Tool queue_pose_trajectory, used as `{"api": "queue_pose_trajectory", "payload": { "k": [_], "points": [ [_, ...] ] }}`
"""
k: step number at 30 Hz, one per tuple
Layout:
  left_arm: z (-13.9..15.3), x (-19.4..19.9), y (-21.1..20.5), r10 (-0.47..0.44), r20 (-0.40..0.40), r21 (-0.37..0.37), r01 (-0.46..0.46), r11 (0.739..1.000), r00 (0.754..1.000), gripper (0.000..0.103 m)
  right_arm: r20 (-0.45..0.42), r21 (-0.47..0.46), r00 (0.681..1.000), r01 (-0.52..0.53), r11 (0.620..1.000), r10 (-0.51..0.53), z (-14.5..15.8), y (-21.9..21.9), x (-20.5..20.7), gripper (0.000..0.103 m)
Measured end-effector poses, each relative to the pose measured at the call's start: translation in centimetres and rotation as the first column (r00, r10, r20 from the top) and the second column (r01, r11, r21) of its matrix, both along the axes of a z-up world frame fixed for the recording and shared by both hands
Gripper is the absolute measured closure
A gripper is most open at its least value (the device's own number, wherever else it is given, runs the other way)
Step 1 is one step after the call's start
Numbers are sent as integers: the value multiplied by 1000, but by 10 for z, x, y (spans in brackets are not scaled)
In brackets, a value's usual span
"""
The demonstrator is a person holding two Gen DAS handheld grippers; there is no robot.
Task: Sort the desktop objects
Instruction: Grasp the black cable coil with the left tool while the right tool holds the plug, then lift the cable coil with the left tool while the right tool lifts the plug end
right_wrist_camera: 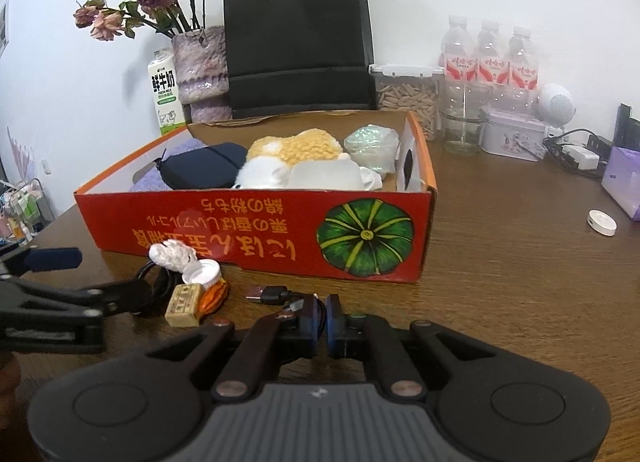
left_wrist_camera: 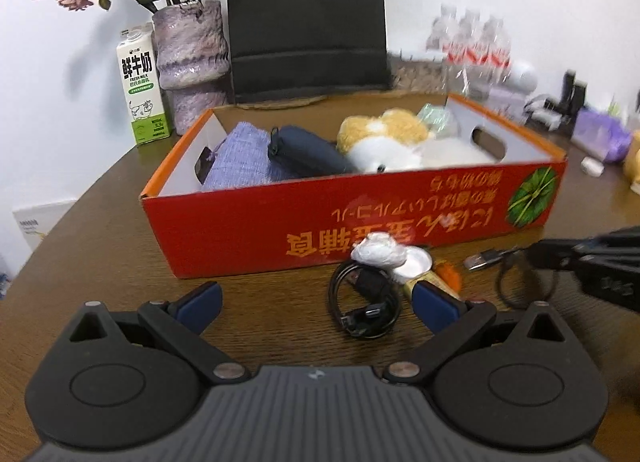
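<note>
One red cardboard box (right_wrist_camera: 256,230) is seen on the tabletop (right_wrist_camera: 520,282), with one plush toy (right_wrist_camera: 296,150), one navy pouch (right_wrist_camera: 200,170) and one lilac cloth (left_wrist_camera: 240,162) inside. Before it lie two cables: a coiled black cable (left_wrist_camera: 362,302) between the widely parted fingers of the left gripper (left_wrist_camera: 316,302), untouched, and a USB cable (right_wrist_camera: 268,295) pinched in the closed right gripper (right_wrist_camera: 321,318). Three water bottles (right_wrist_camera: 490,62) are lined up behind.
</note>
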State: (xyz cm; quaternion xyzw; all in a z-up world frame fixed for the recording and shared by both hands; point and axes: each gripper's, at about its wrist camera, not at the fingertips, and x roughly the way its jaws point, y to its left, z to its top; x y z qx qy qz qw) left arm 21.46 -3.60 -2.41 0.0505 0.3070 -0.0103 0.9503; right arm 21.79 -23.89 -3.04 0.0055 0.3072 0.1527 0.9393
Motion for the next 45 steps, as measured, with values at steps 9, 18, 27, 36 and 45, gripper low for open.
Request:
{"api": "queue_pose_trajectory", "payload": {
  "k": [9, 18, 27, 36, 45],
  "points": [
    [-6, 9, -1, -4, -31, -27, 4, 1000, 1000, 16, -20, -2, 1000, -11, 1000, 11, -5, -1, 1, 99],
    [-9, 15, -2, -36, -52, -74, 32, 997, 998, 28, -21, -7, 1000, -13, 1000, 13, -4, 1, 2, 96],
    [-9, 10, -3, -76, -24, -90, 74, 993, 997, 63, -16, -21, 999, -44, 999, 44, -4, 5, 2, 94],
    [-8, 2, -1, -69, -10, -91, 67, 994, 998, 65, 26, -21, 999, -37, 999, 37, 1, 6, -7, 99],
    [2, -27, 3, -53, 46, -85, 57, 995, 998, 65, 94, 3, 995, -45, 999, 45, 14, 9, -22, 100]
  ]
}}
